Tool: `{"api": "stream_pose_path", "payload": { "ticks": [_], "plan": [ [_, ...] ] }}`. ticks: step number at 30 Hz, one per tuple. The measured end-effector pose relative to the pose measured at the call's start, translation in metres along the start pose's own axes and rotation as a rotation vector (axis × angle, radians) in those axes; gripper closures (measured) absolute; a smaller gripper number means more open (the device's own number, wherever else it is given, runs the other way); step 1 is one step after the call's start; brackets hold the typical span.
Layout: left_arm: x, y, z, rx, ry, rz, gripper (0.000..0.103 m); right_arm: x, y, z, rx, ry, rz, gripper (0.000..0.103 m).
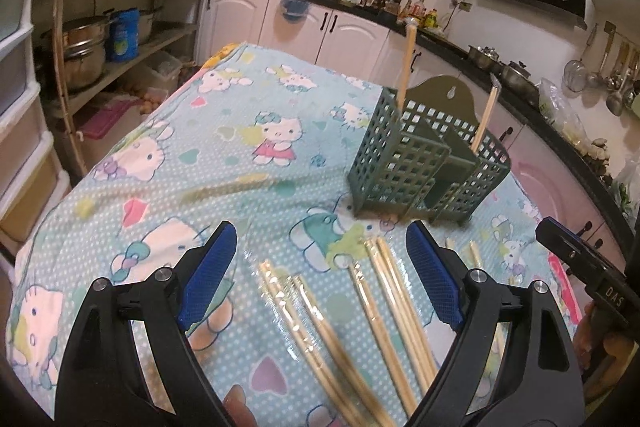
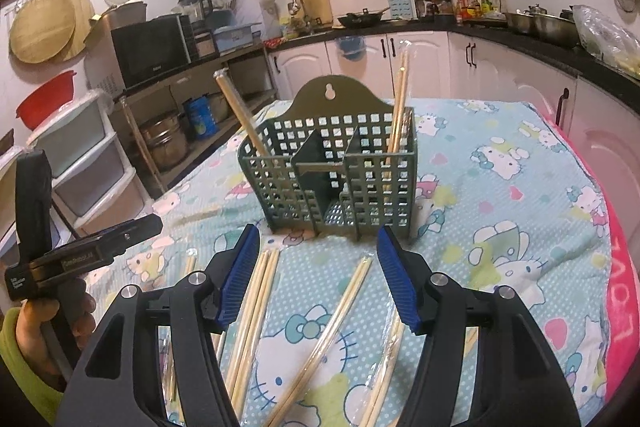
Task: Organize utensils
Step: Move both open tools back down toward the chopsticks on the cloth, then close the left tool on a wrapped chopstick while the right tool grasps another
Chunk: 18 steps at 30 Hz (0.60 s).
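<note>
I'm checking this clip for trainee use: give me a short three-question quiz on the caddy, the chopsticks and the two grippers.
1. True or false: the green caddy lies tipped on its side.
2. Which caddy compartment, seen from the right wrist camera, holds no chopsticks? A left, B middle, C right.
3. Fill in: the wrapped chopsticks on the cloth lie ____ the caddy, on the camera's side.

Key: 1 false, it stands upright on the tablecloth. 2 B. 3 in front of; the left gripper and right gripper hover open above them, holding nothing.
</note>
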State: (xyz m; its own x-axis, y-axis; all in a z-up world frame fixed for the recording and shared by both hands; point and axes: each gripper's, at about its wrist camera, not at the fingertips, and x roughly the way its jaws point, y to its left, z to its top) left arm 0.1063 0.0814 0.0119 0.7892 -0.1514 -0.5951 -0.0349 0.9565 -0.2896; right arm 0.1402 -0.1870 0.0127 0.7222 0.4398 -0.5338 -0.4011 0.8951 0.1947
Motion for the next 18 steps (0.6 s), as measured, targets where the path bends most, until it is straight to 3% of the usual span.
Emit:
{"api": "stream_pose_path", "payload": {
  "ticks": [8, 11, 14, 18],
  "plan": [
    [0.005, 0.012, -0.014, -0.024, 0.047, 0.007, 0.029, 0.011, 0.005, -0.009, -0.008, 0.053, -0.007, 0.044],
    [0.008, 0.017, -0.020, -0.031, 0.068, 0.010, 0.035, 0.017, 0.005, -0.013, -0.006, 0.081, -0.009, 0.044],
    [0.013, 0.021, -0.027, -0.044, 0.094, 0.009, 0.043, 0.025, 0.006, -0.016, -0.012, 0.115, -0.021, 0.044],
    [0.020, 0.026, -0.034, -0.055, 0.135, 0.004, 0.063, 0.041, 0.005, -0.021, -0.018, 0.170, -0.043, 0.044]
  ]
}}
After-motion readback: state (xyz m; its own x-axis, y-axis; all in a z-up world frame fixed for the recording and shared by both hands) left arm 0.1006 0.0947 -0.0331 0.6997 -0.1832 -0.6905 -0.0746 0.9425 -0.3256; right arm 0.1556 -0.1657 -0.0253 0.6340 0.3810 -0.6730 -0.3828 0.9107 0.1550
